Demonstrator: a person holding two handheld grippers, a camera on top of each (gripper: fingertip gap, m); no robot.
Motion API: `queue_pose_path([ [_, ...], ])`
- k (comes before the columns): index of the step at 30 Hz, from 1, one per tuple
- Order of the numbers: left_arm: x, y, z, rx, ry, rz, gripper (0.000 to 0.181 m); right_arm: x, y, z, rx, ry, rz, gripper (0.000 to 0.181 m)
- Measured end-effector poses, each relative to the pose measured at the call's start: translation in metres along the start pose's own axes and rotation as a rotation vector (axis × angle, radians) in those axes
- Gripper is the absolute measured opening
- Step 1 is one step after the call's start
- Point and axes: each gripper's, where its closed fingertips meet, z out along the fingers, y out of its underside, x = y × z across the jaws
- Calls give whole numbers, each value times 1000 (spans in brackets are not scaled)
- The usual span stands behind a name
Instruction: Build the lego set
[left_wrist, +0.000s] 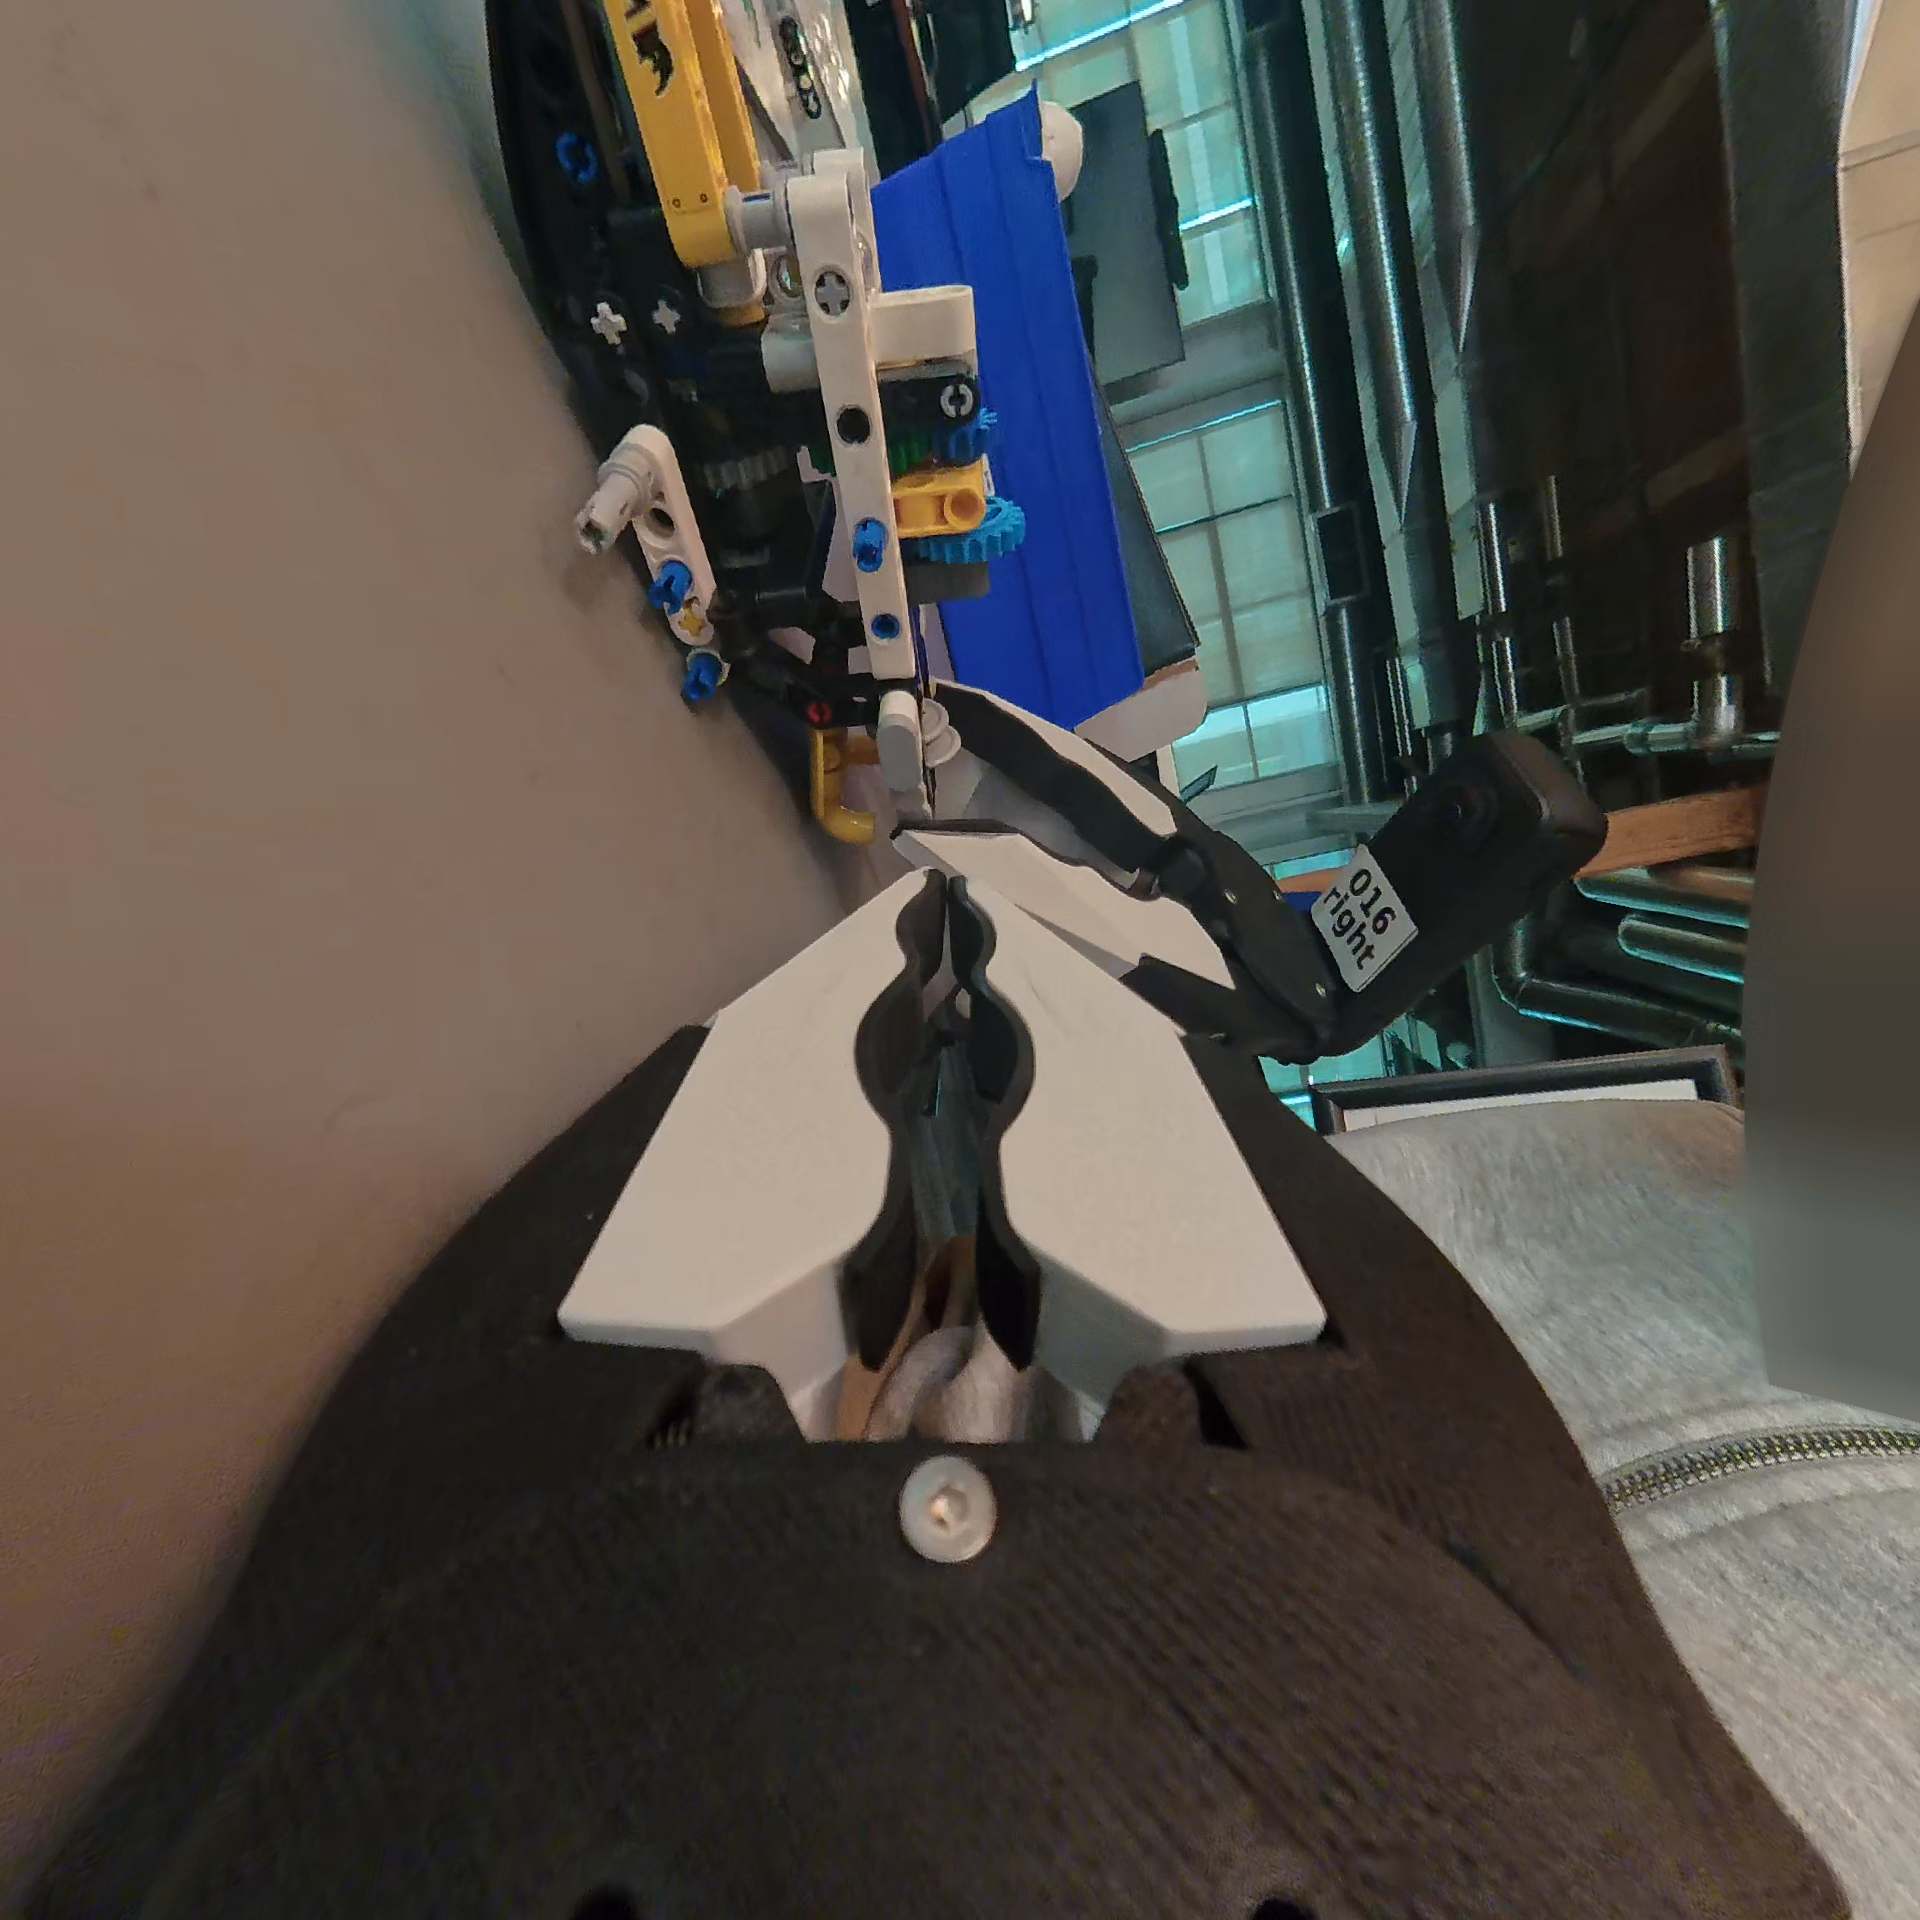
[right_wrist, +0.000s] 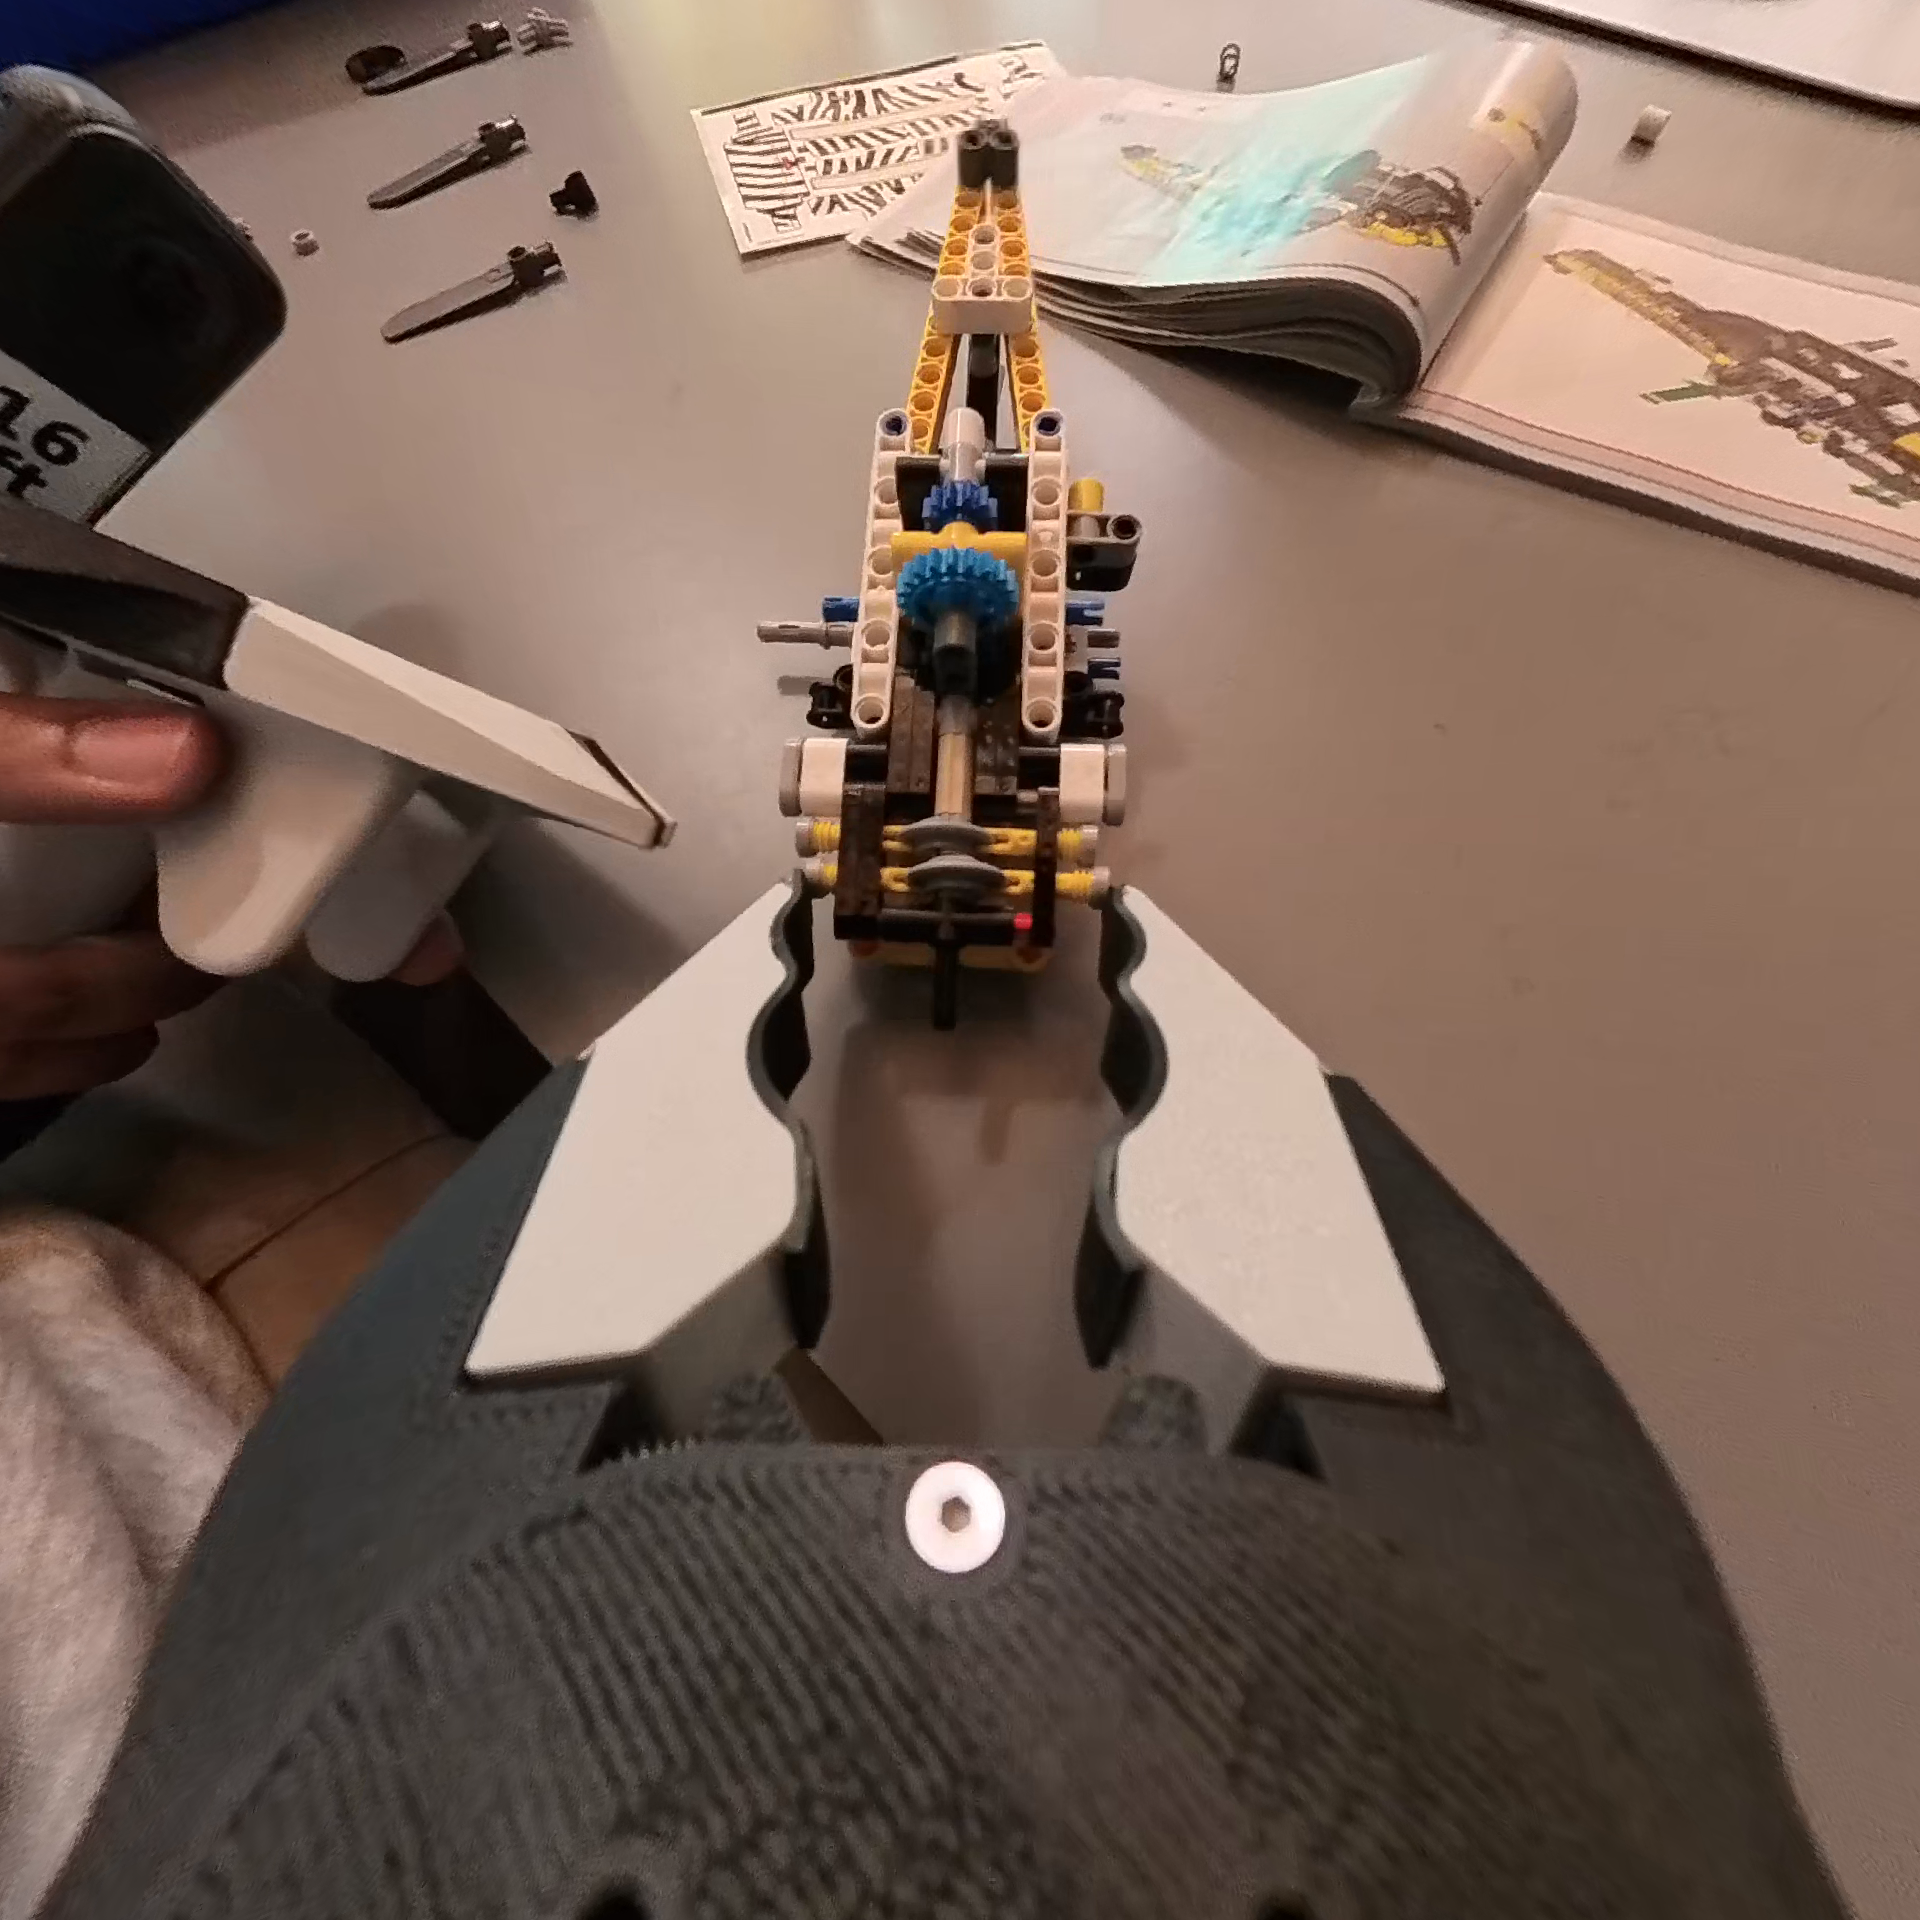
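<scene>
The lego model (right_wrist: 961, 665), a long build of white and yellow beams with blue gears, lies on the grey table (right_wrist: 1455, 831) with a black axle sticking out of its near end. My right gripper (right_wrist: 956, 899) is open wide, its fingertips (right_wrist: 1127, 914) flanking that near end; I cannot tell whether they touch it. My left gripper (left_wrist: 945, 883) is shut and empty, just short of the model (left_wrist: 862, 468) and next to the right gripper's fingers (left_wrist: 1039, 821). In the right wrist view the left gripper (right_wrist: 649, 826) sits to the left of the model.
An open instruction booklet (right_wrist: 1403, 239) and a striped sticker sheet (right_wrist: 831, 156) lie behind the model. Several loose black parts (right_wrist: 468, 301) lie at the far left. A blue box (left_wrist: 997, 416) stands behind the model. A hand (right_wrist: 94, 748) holds the left gripper.
</scene>
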Motion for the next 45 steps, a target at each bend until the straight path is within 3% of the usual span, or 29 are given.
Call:
queue_pose_path([
  [5, -4, -2, 4, -30, -37, -15, 0, -6, -3, -1, 37, -42, -18, 55],
  [11, -2, -9, 12, -43, -27, -52, 13, -16, -4, -1, 69, -87, -99, 66],
  [17, -4, 1, 16, -99, -44, -50, 10, -11, -2, -1, 65, -33, -142, 54],
  [27, -5, 3, 18, -102, -52, -37, 8, -12, 0, -2, 63, -17, -230, 52],
  [45, -3, 4, 18, -111, -33, -36, 8, -16, -2, -2, 68, -49, -191, 51],
])
